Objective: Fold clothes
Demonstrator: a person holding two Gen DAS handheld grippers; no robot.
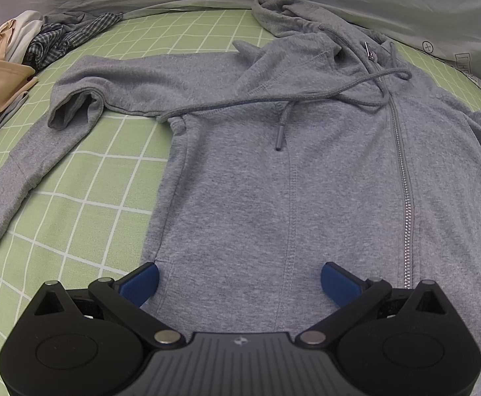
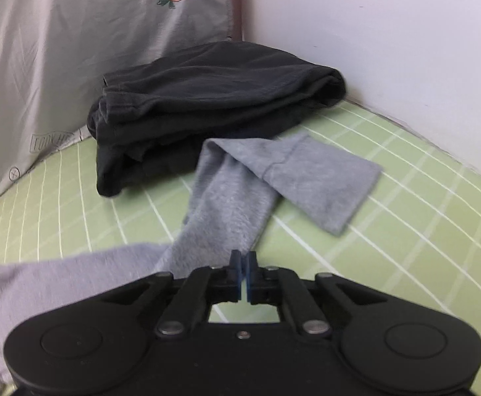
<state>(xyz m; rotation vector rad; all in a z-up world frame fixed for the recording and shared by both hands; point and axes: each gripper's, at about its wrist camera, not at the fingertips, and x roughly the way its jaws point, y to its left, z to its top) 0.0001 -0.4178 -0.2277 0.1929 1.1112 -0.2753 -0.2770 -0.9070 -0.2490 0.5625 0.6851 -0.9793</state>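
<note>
A grey zip hoodie (image 1: 273, 171) lies front up on the green checked sheet (image 1: 85, 198). Its left sleeve (image 1: 42, 145) is spread out to the left, and its hood (image 1: 293, 16) is bunched at the far edge. My left gripper (image 1: 238, 279) is open, with its blue fingertips (image 1: 141, 282) just above the lower part of the hoodie. In the right wrist view my right gripper (image 2: 243, 265) is shut on the hoodie's other sleeve (image 2: 237, 198). That sleeve runs forward from the jaws and its cuff (image 2: 323, 181) is folded back to the right.
A heap of checked and cream clothes (image 1: 25, 49) lies at the far left. A folded dark garment (image 2: 207, 99) sits in the corner beyond the sleeve. A grey fabric wall (image 2: 58, 49) and a white wall (image 2: 389, 39) border the sheet (image 2: 405, 231).
</note>
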